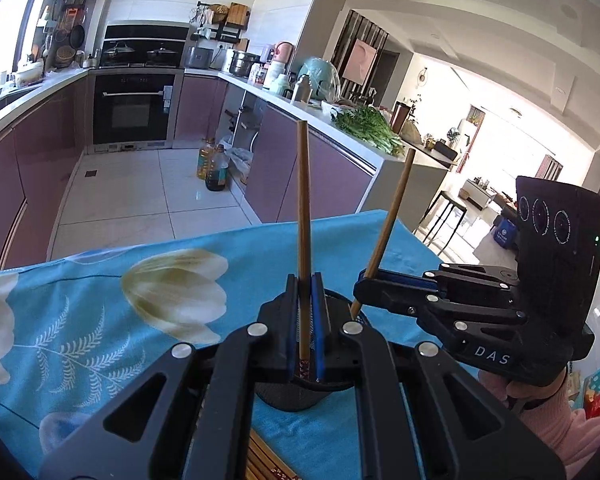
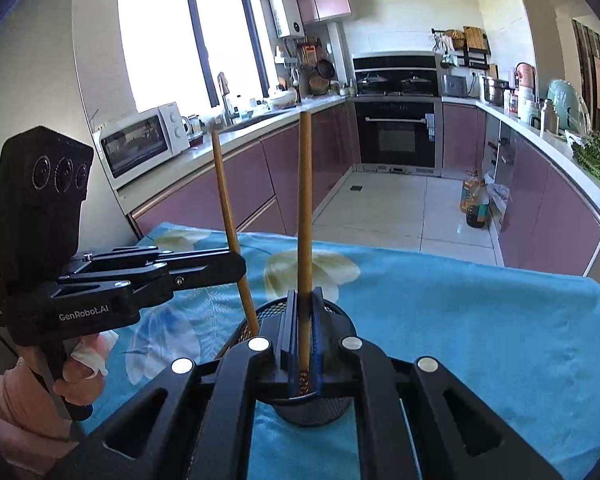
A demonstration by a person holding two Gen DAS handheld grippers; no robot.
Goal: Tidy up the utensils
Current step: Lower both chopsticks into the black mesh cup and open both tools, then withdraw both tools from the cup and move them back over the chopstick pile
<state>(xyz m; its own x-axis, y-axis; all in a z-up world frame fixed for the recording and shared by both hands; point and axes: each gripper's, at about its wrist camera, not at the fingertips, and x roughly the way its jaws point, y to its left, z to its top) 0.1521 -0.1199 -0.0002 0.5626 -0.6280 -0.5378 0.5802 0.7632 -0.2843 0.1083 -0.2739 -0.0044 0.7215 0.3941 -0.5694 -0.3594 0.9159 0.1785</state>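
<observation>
Left wrist view showed our left gripper pinching a light, stiff chopstick low, over the mesh holder below our fingertips.

Table is covered w/ a bright blue cloth printed w/ big cream tulips and white fern sprigs. Cloth lies fairly flat, a few soft wrinkles, and hangs over the far edge; in the right wrist view its far right corner droops a bit.

A black mesh cup stands upright on the cloth, near the front, approx. centre of both views. Its round base sits flat on the fabric.

In the left wrist view, a bundle of wooden chopsticks lies flat on the cloth at the near edge, just in front of the cup, partly hidden.
</observation>
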